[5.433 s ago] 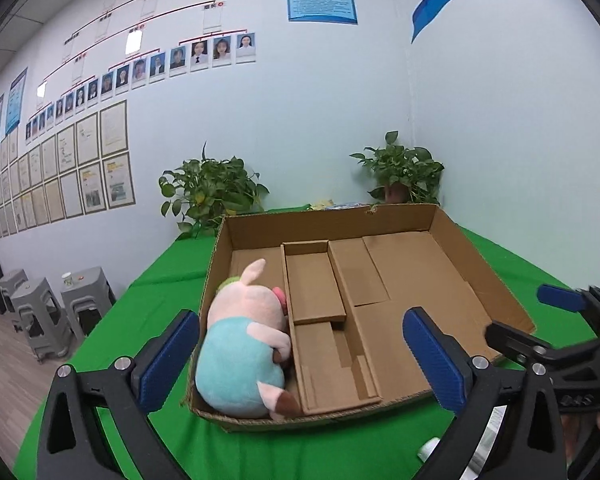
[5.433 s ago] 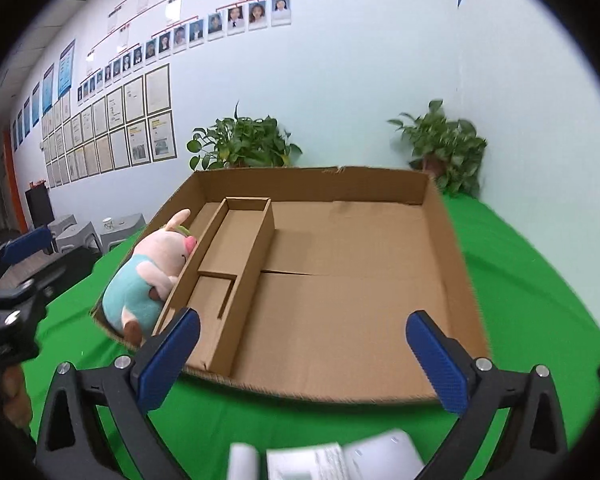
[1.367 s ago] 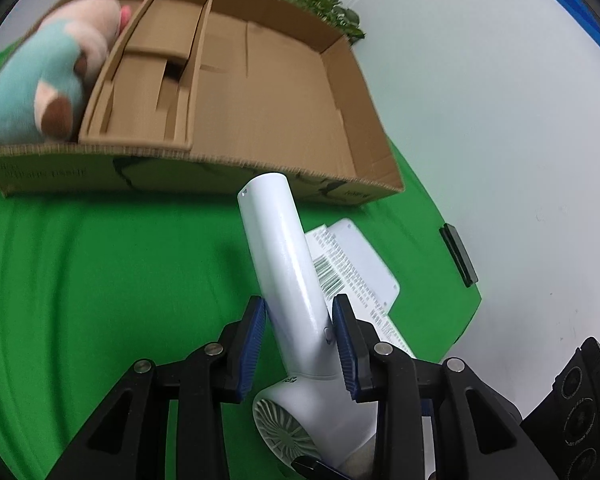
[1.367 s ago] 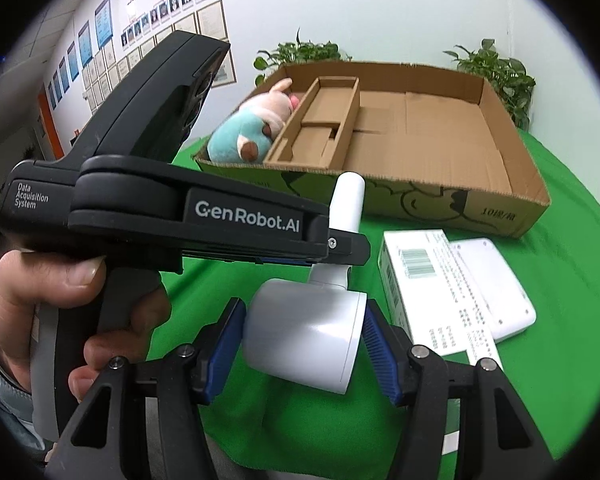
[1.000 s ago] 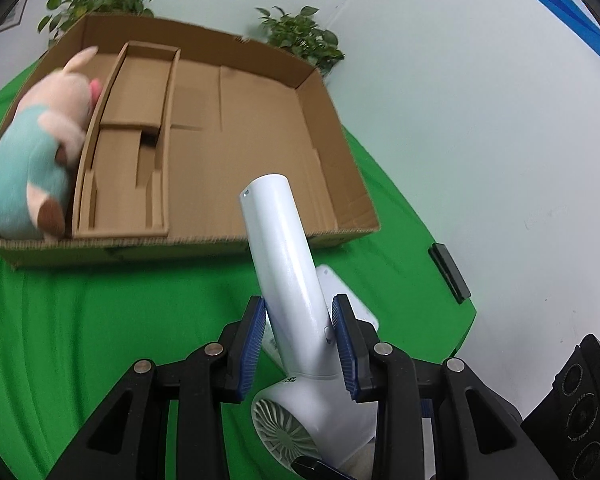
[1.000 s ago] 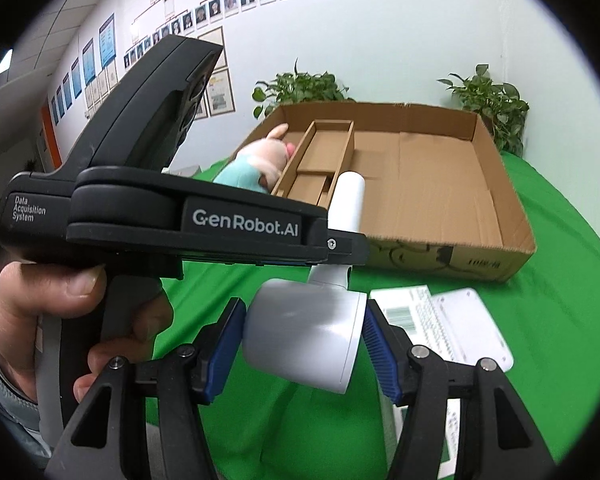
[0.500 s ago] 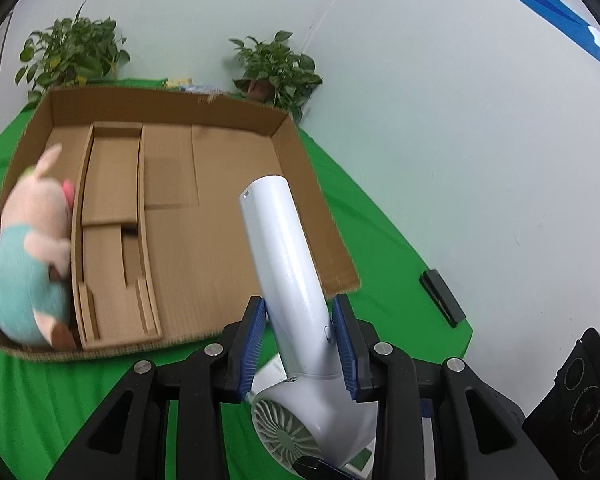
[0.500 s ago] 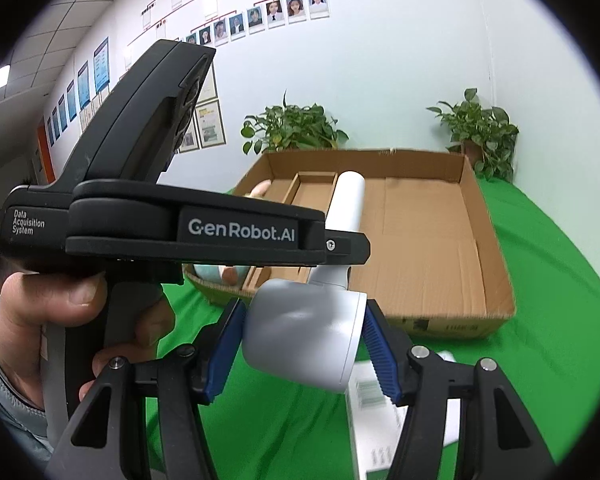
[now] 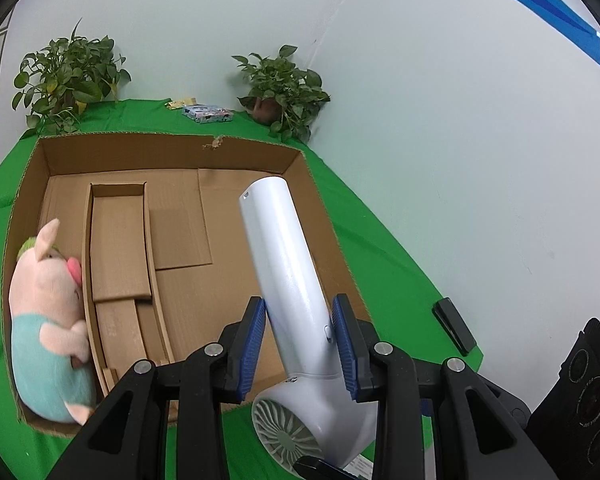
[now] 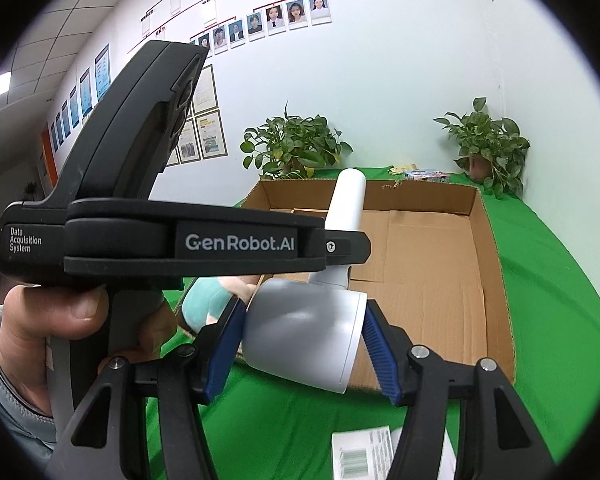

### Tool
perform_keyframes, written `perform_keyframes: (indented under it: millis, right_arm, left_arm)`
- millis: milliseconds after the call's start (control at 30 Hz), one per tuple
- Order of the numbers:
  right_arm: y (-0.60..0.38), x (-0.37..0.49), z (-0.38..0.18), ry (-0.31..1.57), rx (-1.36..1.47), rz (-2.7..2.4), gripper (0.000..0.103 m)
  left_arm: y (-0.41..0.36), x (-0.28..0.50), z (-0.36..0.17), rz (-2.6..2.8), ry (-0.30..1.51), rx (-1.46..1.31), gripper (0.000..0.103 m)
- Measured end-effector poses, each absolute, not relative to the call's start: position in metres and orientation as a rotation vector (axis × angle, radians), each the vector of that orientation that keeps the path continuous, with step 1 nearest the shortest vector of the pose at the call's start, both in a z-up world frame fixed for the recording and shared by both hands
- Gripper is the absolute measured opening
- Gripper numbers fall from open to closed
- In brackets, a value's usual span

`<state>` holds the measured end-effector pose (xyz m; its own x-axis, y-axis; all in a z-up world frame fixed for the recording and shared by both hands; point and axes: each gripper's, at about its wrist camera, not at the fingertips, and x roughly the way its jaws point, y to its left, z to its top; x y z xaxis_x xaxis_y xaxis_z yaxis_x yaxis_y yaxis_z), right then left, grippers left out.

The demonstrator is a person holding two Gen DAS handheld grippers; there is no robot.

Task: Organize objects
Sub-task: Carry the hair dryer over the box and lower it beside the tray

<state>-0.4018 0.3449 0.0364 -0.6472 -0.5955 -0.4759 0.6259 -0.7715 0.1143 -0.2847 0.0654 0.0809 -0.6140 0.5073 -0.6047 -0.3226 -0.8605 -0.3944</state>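
Observation:
A white hair dryer (image 9: pixel 288 280) is held in the air by both grippers, above the near edge of an open cardboard box (image 9: pixel 172 152). My left gripper (image 9: pixel 300 340) is shut on its handle. My right gripper (image 10: pixel 300 344) is shut on its round barrel (image 10: pixel 304 336). The handle points out over the box floor (image 10: pixel 428 280). A plush pig (image 9: pixel 48 320) in a teal shirt lies in the box's left compartment, beside a cardboard divider (image 9: pixel 118 248). The left gripper body (image 10: pixel 172 236) and the hand on it fill the left of the right wrist view.
The box sits on a green-covered table (image 9: pixel 380 264). A white labelled carton (image 10: pixel 364 456) lies on the cloth below the grippers. A small black device (image 9: pixel 454 330) lies near the right wall. Two potted plants (image 9: pixel 284 88) and a small packet (image 9: pixel 208 114) stand behind the box.
Both grippers have lifted the hair dryer from the cloth and carried it forward; it now hangs over the box's near edge. The white cartons have dropped out of the left wrist view.

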Motion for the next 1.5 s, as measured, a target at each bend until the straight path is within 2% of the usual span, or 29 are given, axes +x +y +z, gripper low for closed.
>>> perform_keyframes:
  millis: [167, 433, 867, 1100, 1200, 1300, 1500]
  right_arm:
    - [0.340, -0.421, 0.029, 0.076, 0.709, -2.333, 0.059]
    - [0.337, -0.465, -0.010, 0.019, 0.874, -2.260, 0.059]
    - [0.328, -0.496, -0.061, -0.054, 1.028, -2.164, 0.059]
    - [0.327, -0.495, -0.072, -0.059, 1.057, -2.158, 0.058]
    - [0.329, -0.497, -0.076, -0.059, 1.085, -2.172, 0.057]
    - [0.333, -0.504, -0.085, -0.092, 1.130, -2.173, 0.056]
    - [0.319, -0.501, -0.082, -0.040, 1.140, -2.193, 0.056]
  left_arm:
    - [0.065, -0.314, 0.064, 2.440, -0.326, -1.093, 0.031]
    - [0.064, -0.353, 0.001, 2.406, -0.358, -1.263, 0.031]
    - [0.065, -0.386, -0.062, 2.409, -0.325, -1.454, 0.030]
    - [0.069, -0.381, -0.065, 2.432, -0.238, -1.431, 0.030]
    - [0.063, -0.375, -0.061, 2.381, -0.314, -1.429, 0.029]
    - [0.058, -0.367, -0.049, 2.395, -0.307, -1.381, 0.030]
    - [0.041, -0.348, -0.030, 2.444, -0.330, -1.316, 0.030]
